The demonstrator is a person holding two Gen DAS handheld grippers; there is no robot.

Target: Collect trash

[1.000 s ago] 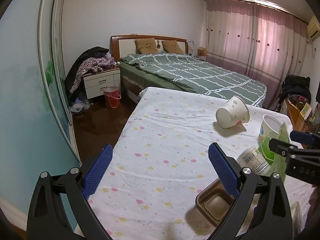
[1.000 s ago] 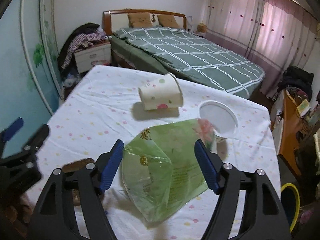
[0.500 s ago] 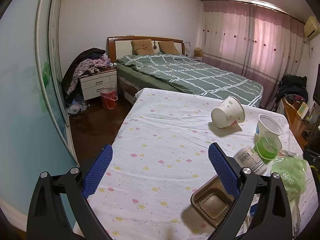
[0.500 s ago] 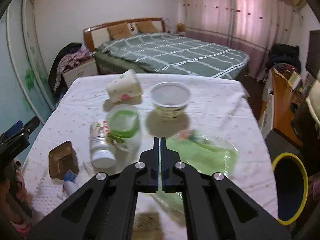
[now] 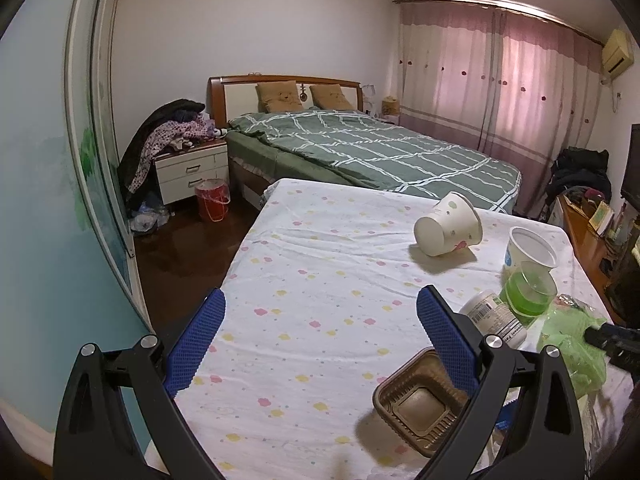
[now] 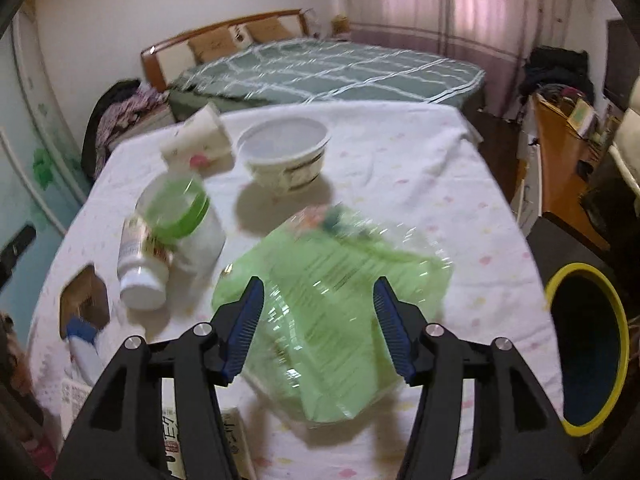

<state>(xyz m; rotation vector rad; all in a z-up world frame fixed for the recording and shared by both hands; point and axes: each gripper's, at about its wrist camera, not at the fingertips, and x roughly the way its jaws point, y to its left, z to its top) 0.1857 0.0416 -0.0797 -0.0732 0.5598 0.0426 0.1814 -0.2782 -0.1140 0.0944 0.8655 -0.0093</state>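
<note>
A crumpled green plastic bag (image 6: 328,280) lies on the table with the dotted white cloth (image 6: 400,168), between the wide-apart fingers of my open right gripper (image 6: 318,324). It also shows in the left wrist view (image 5: 572,340). Behind it stand a white tub (image 6: 286,156), a tipped paper cup (image 6: 198,140), a green-lidded jar (image 6: 180,208) and a white bottle (image 6: 140,264). My left gripper (image 5: 320,340) is open and empty over the cloth, its right finger beside a brown plastic tray (image 5: 420,404).
A yellow-rimmed black bin (image 6: 588,360) stands on the floor right of the table. A bed (image 5: 360,152) lies behind the table, a nightstand (image 5: 188,172) and red bucket (image 5: 212,200) to its left. A wooden desk (image 6: 560,152) is at the right.
My right gripper was shut half a second ago and is open now, with the green bag lying between its fingers. The left gripper stayed open and barely moved.
</note>
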